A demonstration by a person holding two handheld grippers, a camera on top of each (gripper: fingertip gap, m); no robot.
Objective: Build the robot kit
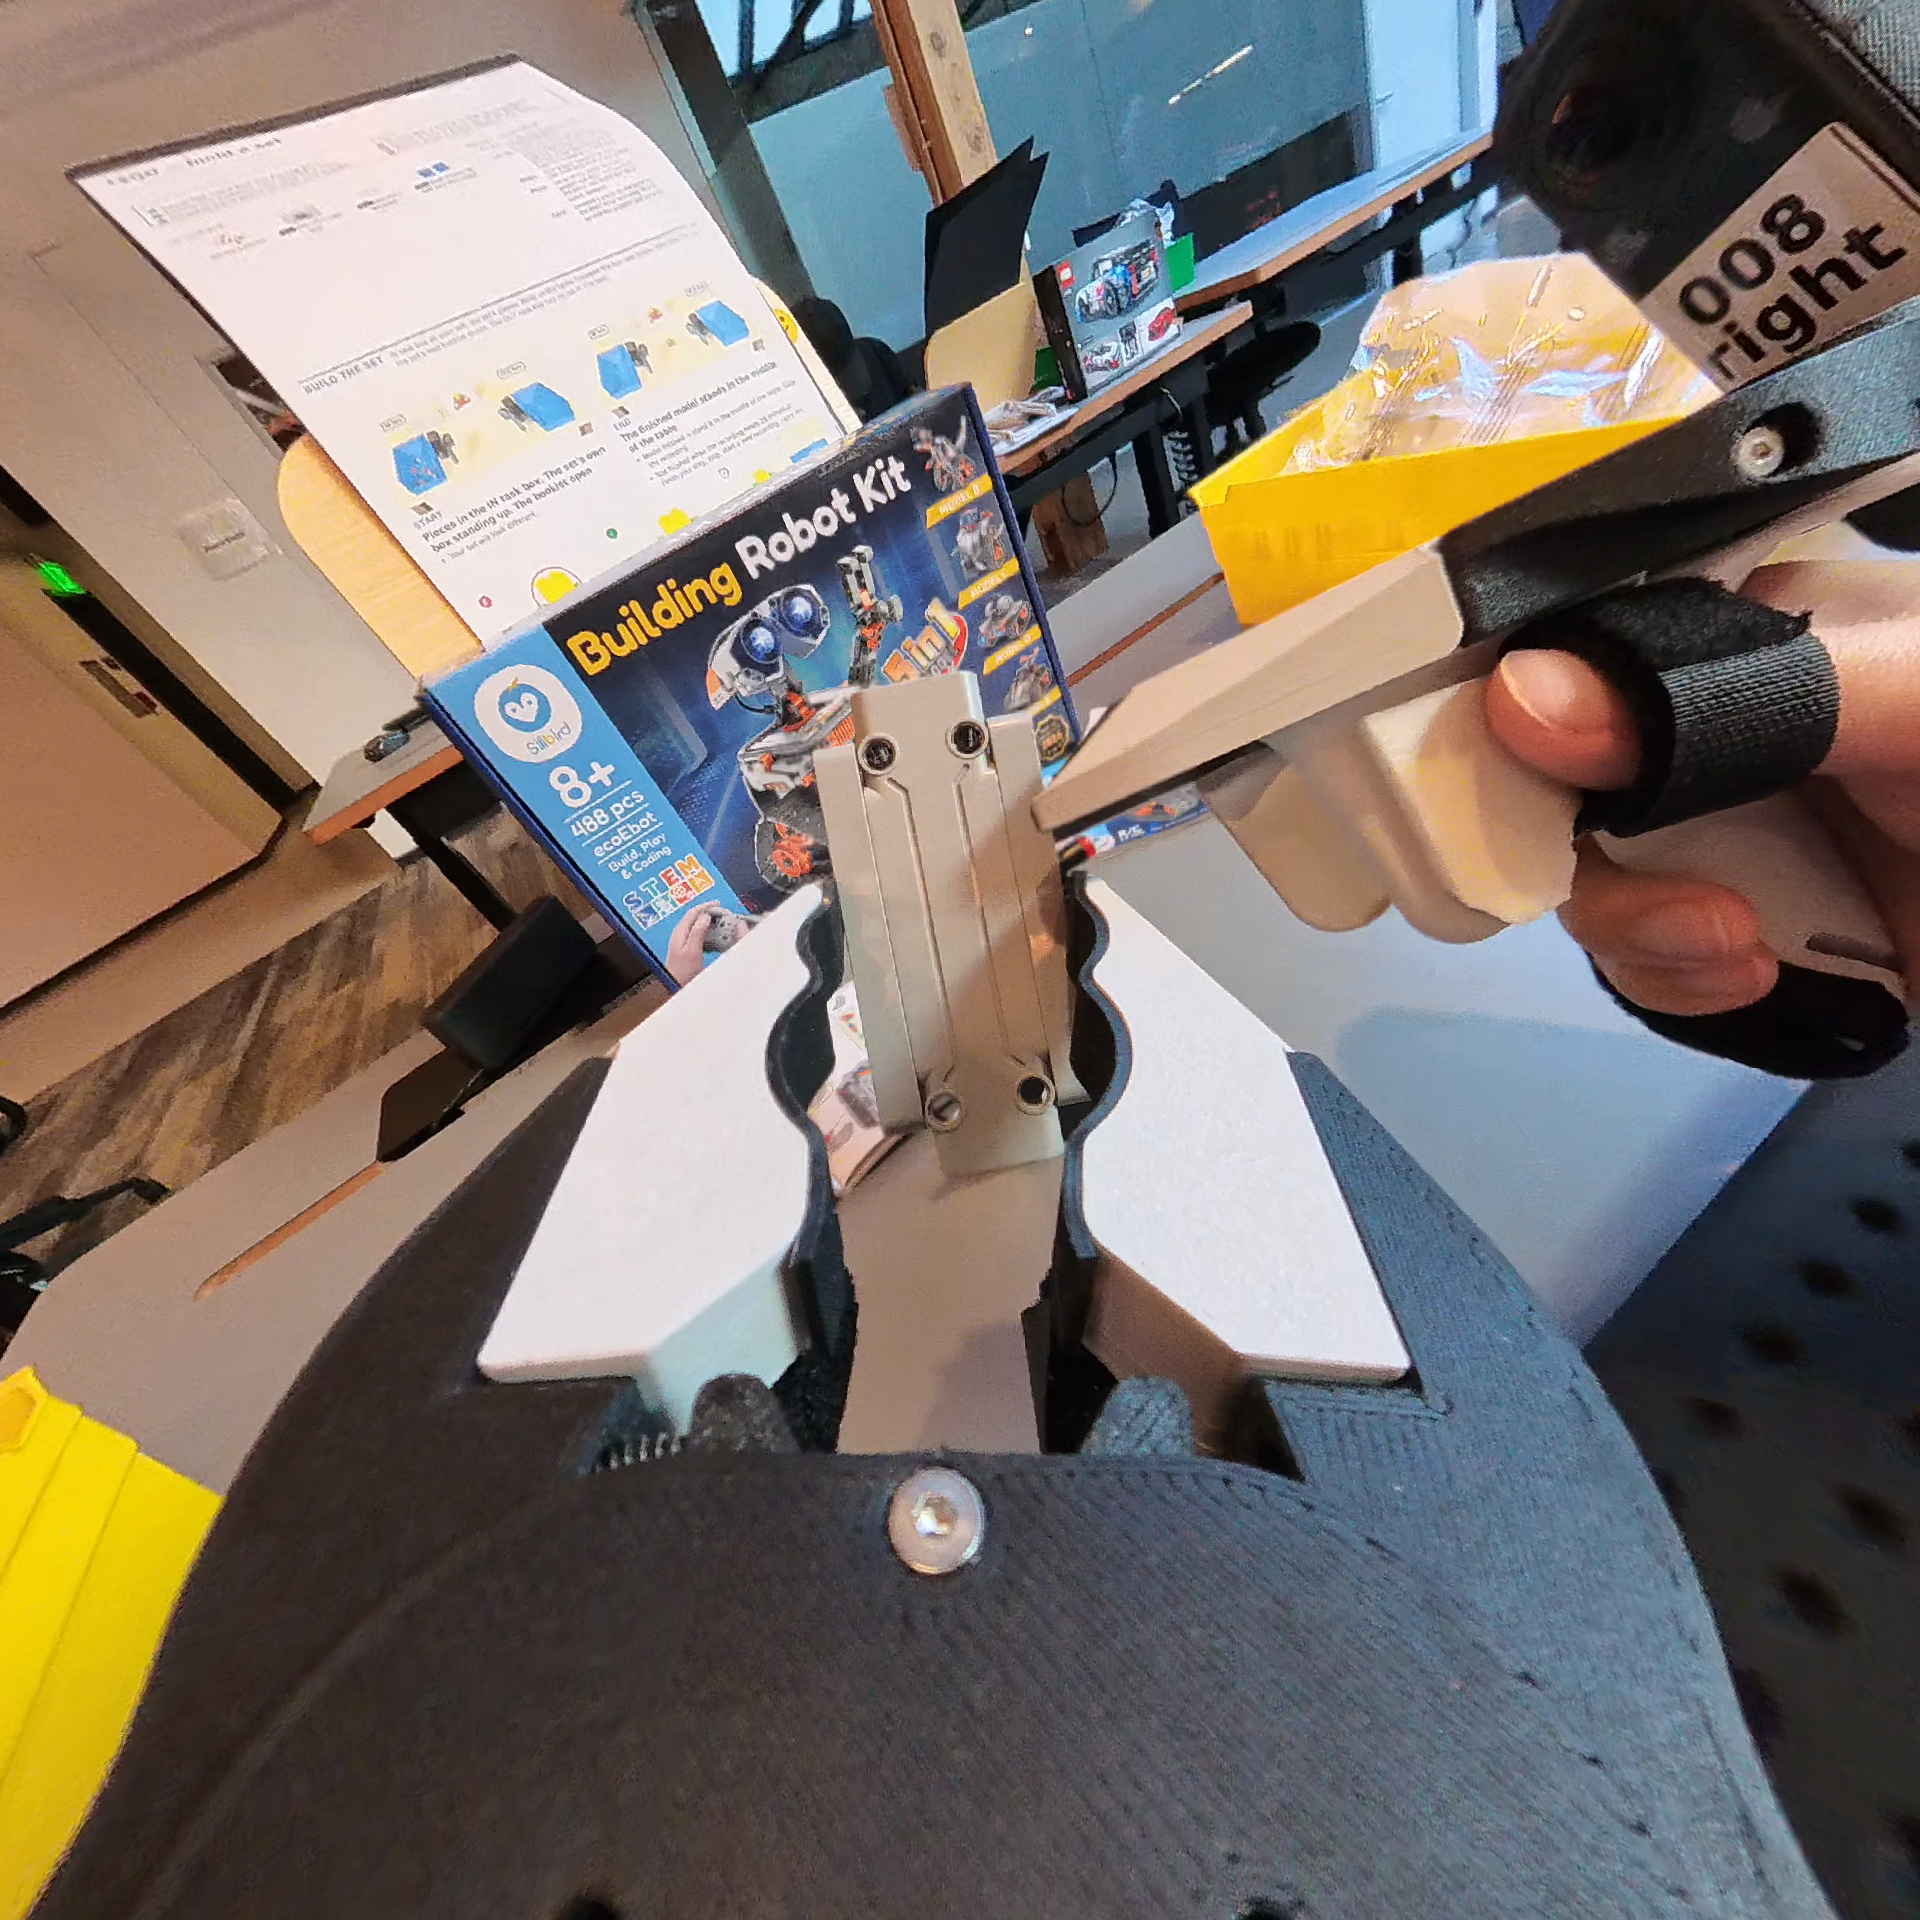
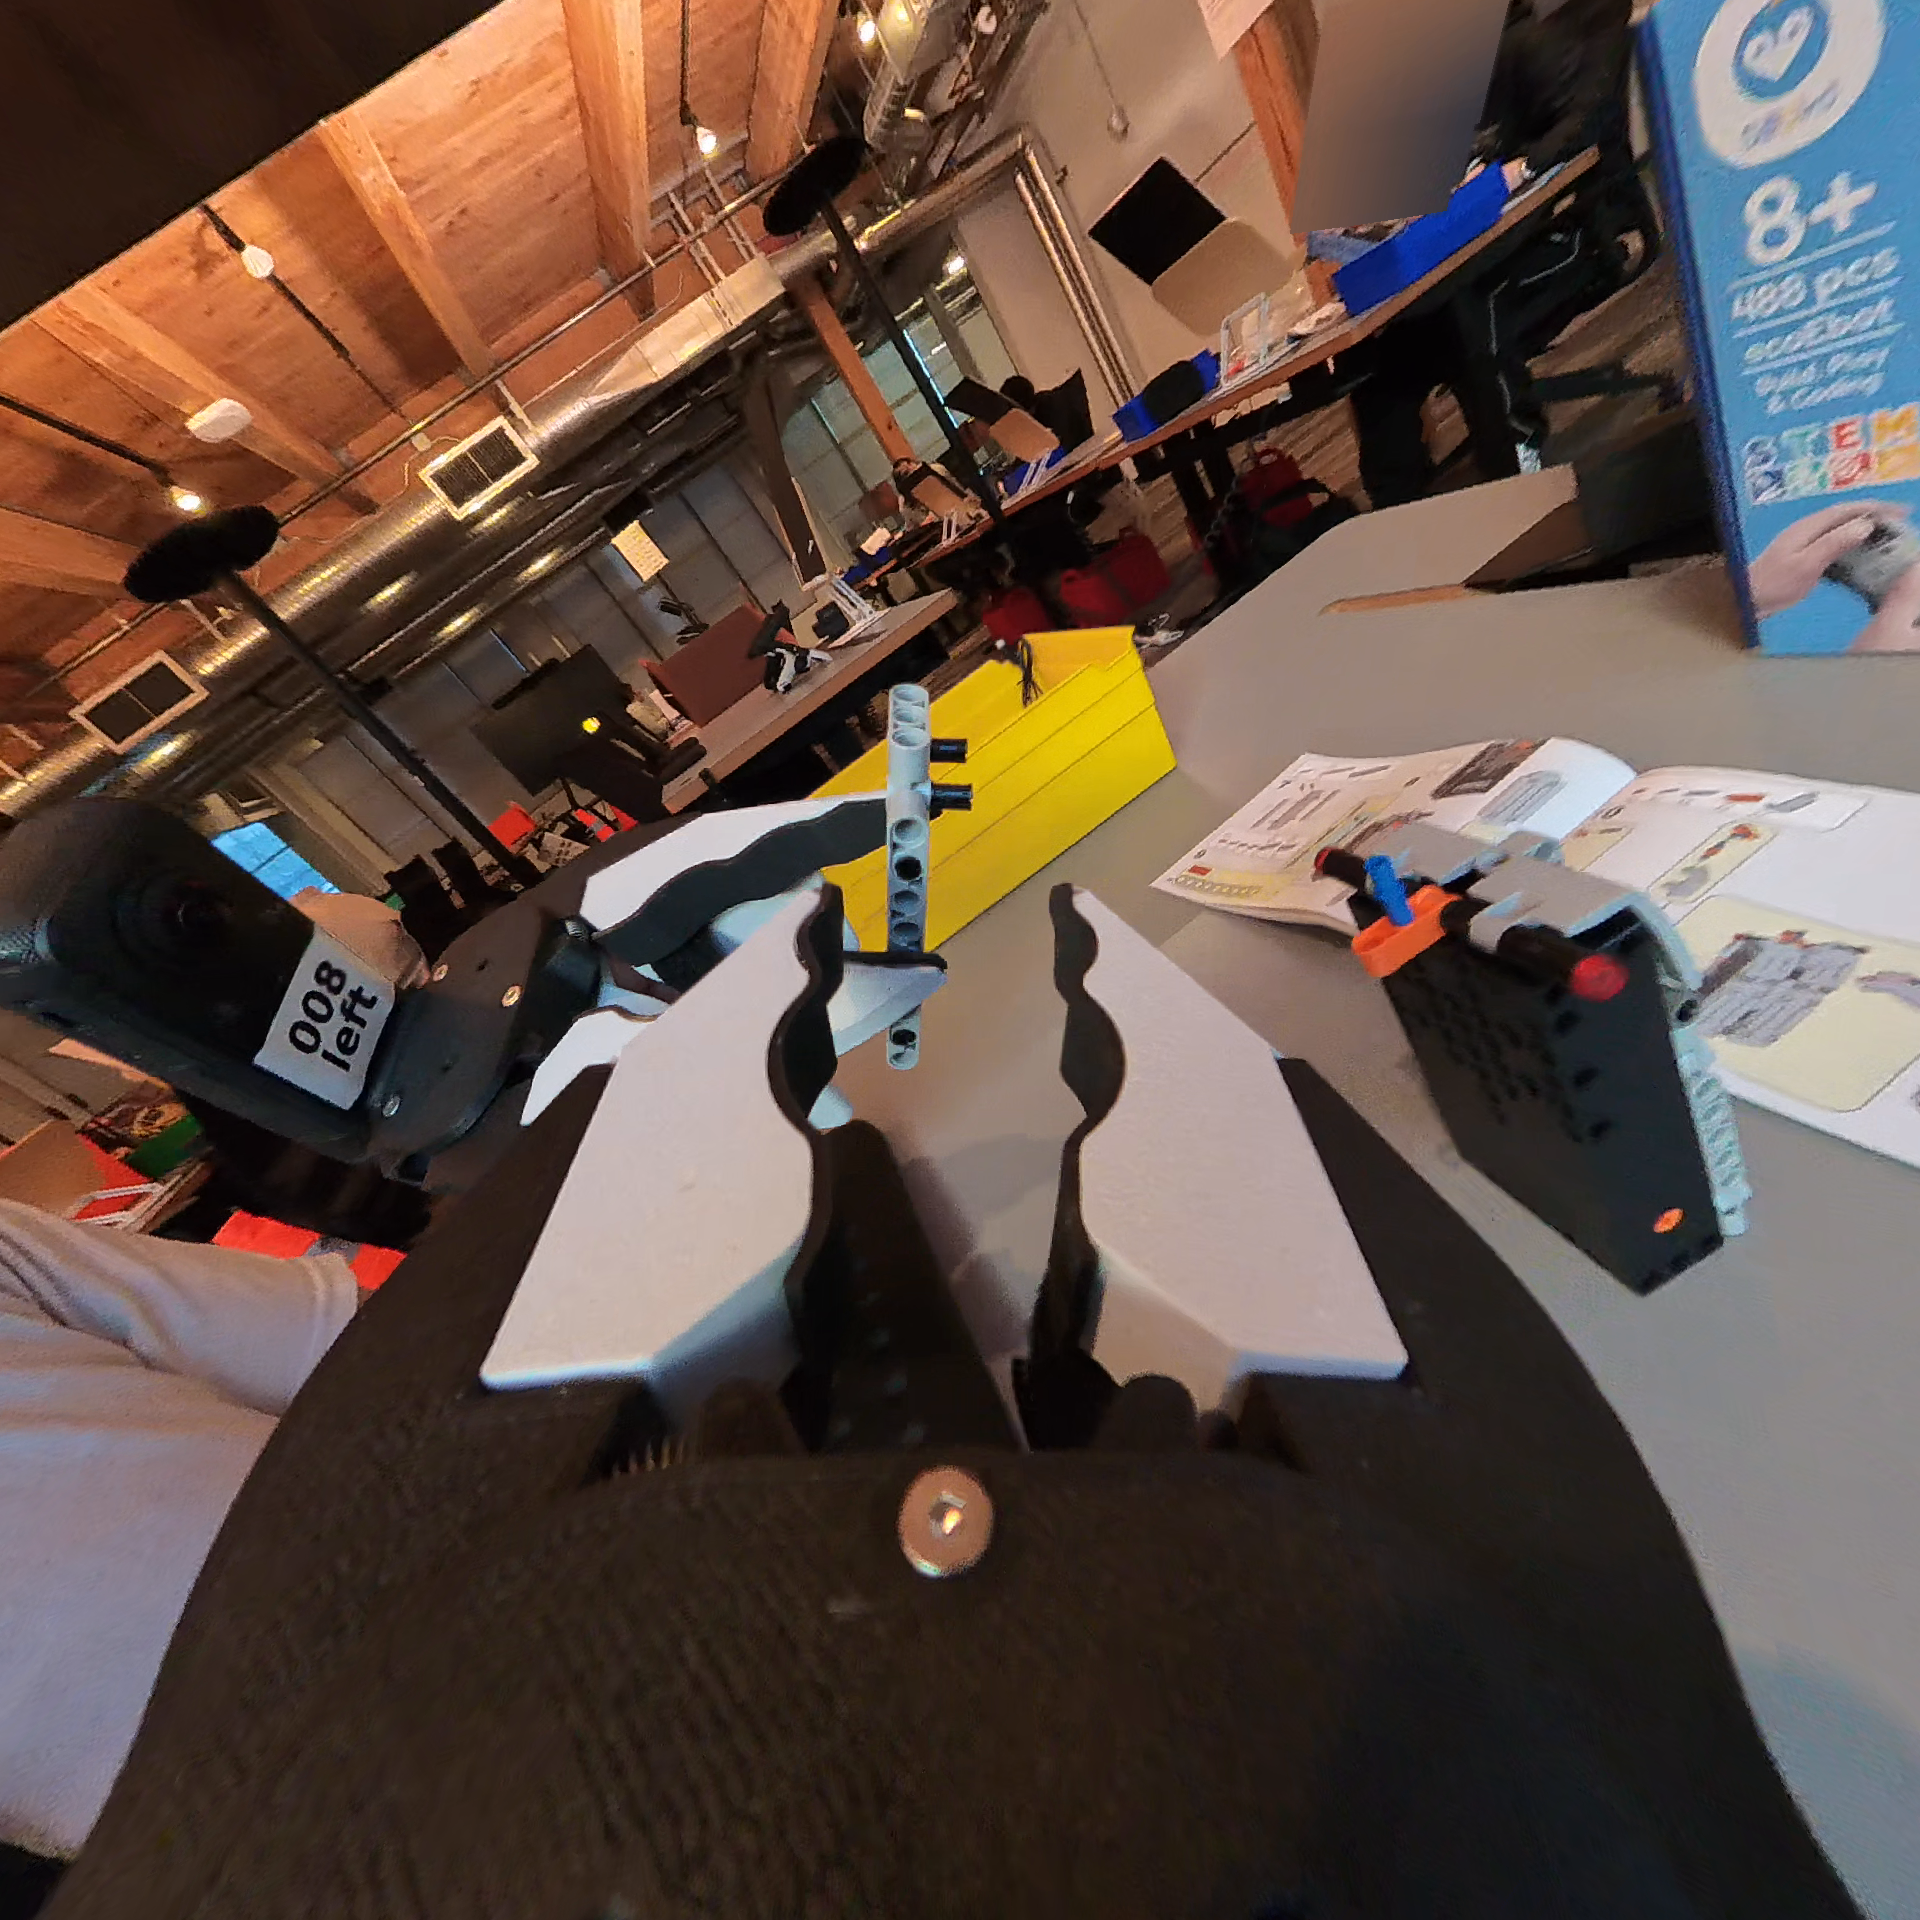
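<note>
My left gripper (image 1: 951, 920) is shut on a light grey building-kit panel (image 1: 935, 852) with black pins, and holds it upright above the grey table (image 1: 1455, 1091). In the right wrist view the left gripper (image 2: 894, 904) shows at left, with the panel (image 2: 906, 831) seen edge on. My right gripper (image 2: 945, 914) is open and empty, its jaws apart, just right of the panel. In the left wrist view a hand holds the right gripper (image 1: 1070, 821), whose tips are close to the panel's upper right edge.
A black block assembly with orange and blue parts (image 2: 1558, 1081) stands on an open instruction booklet (image 2: 1299, 821). The blue kit box (image 1: 727, 707) stands behind, with a printed sheet (image 1: 468, 312) behind it. Yellow bins (image 1: 1351, 520) (image 2: 1039, 790) flank the work area. My left and right fingertips are right by each other.
</note>
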